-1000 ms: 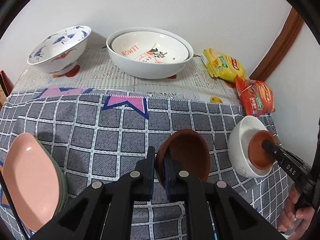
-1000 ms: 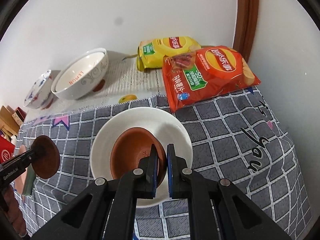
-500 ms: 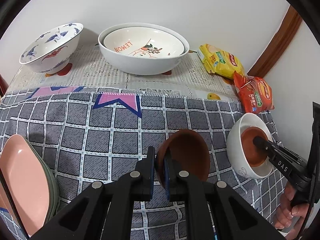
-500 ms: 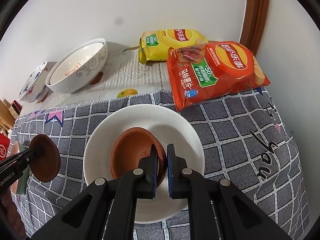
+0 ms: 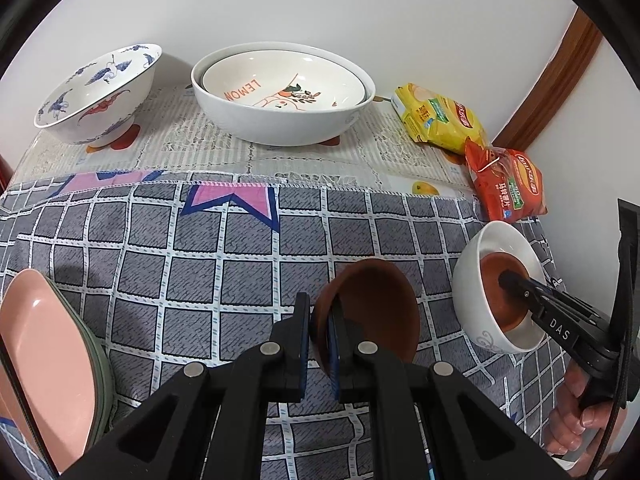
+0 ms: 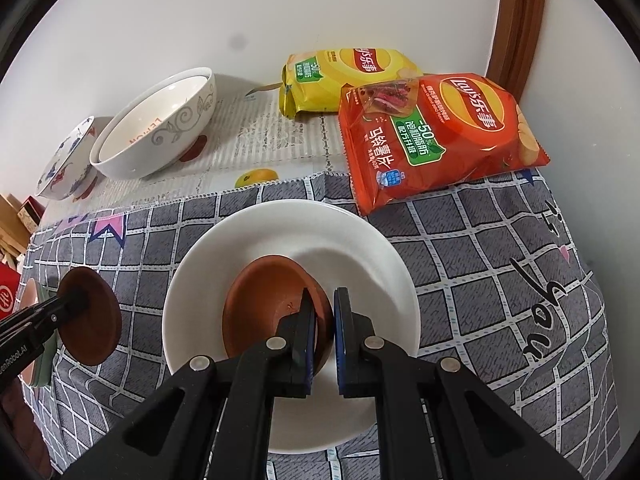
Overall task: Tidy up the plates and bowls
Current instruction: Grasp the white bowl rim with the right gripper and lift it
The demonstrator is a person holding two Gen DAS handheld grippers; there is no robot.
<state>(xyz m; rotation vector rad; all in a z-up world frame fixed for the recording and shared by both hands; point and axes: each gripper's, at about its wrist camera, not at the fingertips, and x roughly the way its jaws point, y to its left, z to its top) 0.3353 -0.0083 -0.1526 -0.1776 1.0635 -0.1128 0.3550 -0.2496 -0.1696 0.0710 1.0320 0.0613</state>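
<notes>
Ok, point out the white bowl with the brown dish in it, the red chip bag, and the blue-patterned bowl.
white bowl (image 6: 256, 240): right wrist view, bare inner wall.
red chip bag (image 6: 432, 140): right wrist view, middle of its front.
blue-patterned bowl (image 5: 100, 92): left wrist view, inner wall.

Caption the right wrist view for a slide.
Right gripper clamps a brown dish inside the white bowl; chip bags behind.

Small brown bowls (image 5: 376, 312), two, matt earthenware look, slightly rough. White round bowl (image 6: 360, 240), glazed ceramic, glossy, smooth. Blue-patterned white bowl (image 5: 100, 92), glossy glaze. Pink oval plate (image 5: 44, 360), smooth, satin sheen. Grey checked tablecloth (image 5: 160, 264), woven cloth, matt. Red crisp bag (image 6: 432, 140), shiny crinkled foil-plastic. Brown door trim (image 6: 520, 20), polished wood.
</notes>
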